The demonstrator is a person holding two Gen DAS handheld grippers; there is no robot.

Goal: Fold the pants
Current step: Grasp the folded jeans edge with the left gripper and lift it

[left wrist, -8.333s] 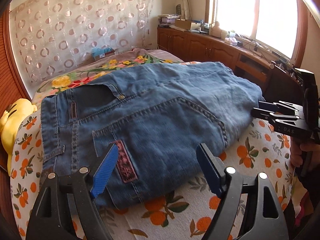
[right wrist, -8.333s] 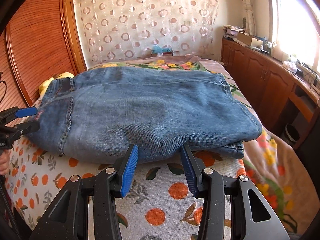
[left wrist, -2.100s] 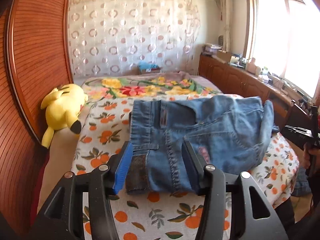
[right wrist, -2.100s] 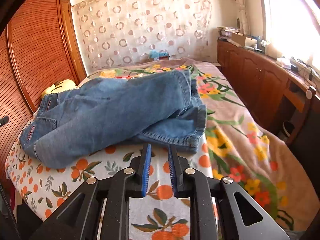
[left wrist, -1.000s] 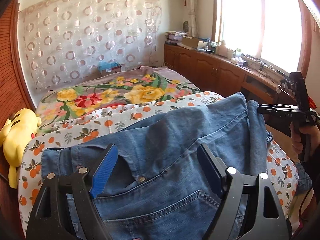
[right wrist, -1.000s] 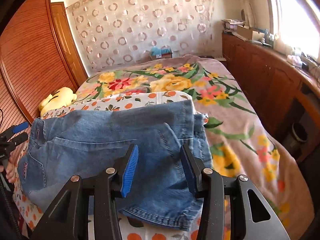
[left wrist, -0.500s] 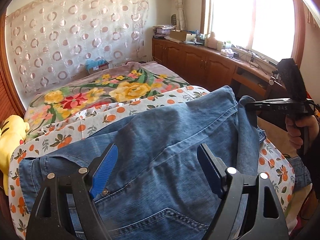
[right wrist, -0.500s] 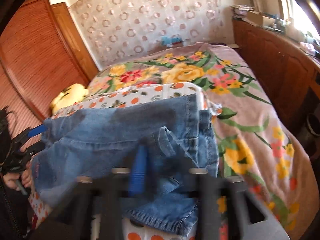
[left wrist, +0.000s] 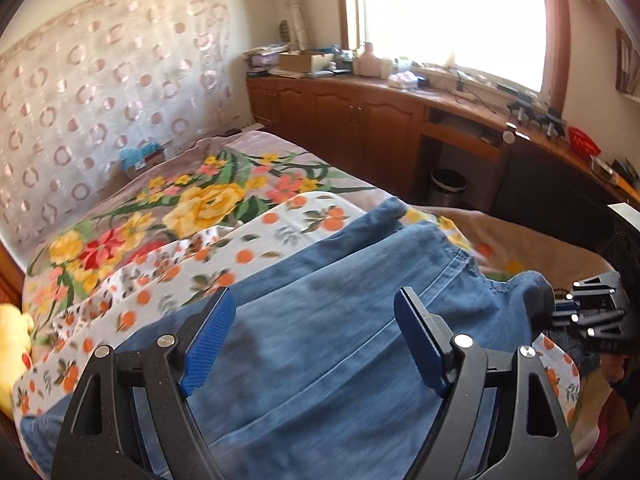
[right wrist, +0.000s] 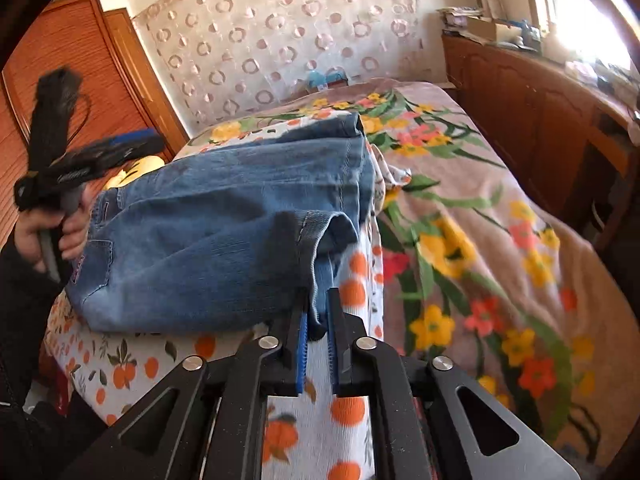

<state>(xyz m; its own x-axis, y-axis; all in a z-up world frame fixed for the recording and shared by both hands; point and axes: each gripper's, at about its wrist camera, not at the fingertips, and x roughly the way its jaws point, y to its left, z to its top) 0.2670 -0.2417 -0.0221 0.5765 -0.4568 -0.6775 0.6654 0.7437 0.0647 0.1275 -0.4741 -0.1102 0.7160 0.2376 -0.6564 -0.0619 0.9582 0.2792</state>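
The blue denim pants lie folded on the orange-print sheet of the bed. My left gripper is open and hovers just above the denim, holding nothing. My right gripper is shut on the near hem of the pants, with a fold of denim pinched between its blue pads. The right gripper also shows at the right edge of the left wrist view. The left gripper shows raised at the left of the right wrist view.
A floral blanket covers the rest of the bed. A yellow plush toy lies at the left edge. Wooden cabinets and a bin stand along the window wall. A wooden wardrobe stands at the left.
My right gripper has closed on the near hem of the pants. My left gripper has moved rightward over the denim, still open.
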